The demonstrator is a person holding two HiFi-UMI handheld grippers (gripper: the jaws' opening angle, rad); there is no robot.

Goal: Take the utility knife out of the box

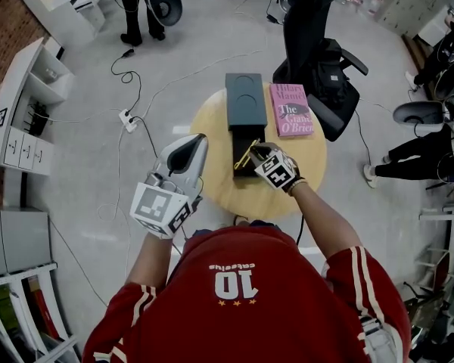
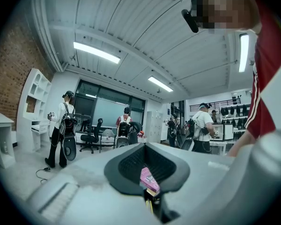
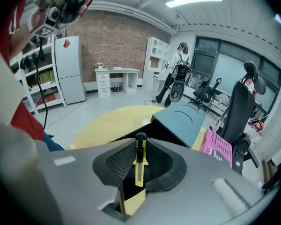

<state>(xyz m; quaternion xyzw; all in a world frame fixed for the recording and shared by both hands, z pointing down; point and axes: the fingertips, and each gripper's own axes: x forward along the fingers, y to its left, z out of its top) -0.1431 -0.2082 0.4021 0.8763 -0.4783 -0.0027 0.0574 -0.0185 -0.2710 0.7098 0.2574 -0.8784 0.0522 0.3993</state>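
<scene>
A yellow utility knife (image 3: 139,165) stands pinched between the pads of my right gripper (image 3: 140,142), its black tip poking past them. In the head view the right gripper (image 1: 261,156) holds the knife (image 1: 246,157) just above the open dark box (image 1: 247,136), whose blue-grey lid (image 1: 246,100) lies beyond it on the round yellow table (image 1: 212,180). My left gripper (image 1: 191,146) hovers off the table's left edge, shut with nothing in it. In the left gripper view its jaws (image 2: 145,159) are closed, and only a sliver of the pink book (image 2: 146,176) shows through them.
A pink book (image 1: 290,110) lies right of the box lid. A black office chair (image 1: 318,59) stands behind the table. A power strip with cables (image 1: 127,119) lies on the floor at left, near white shelving (image 1: 23,104). People stand farther off.
</scene>
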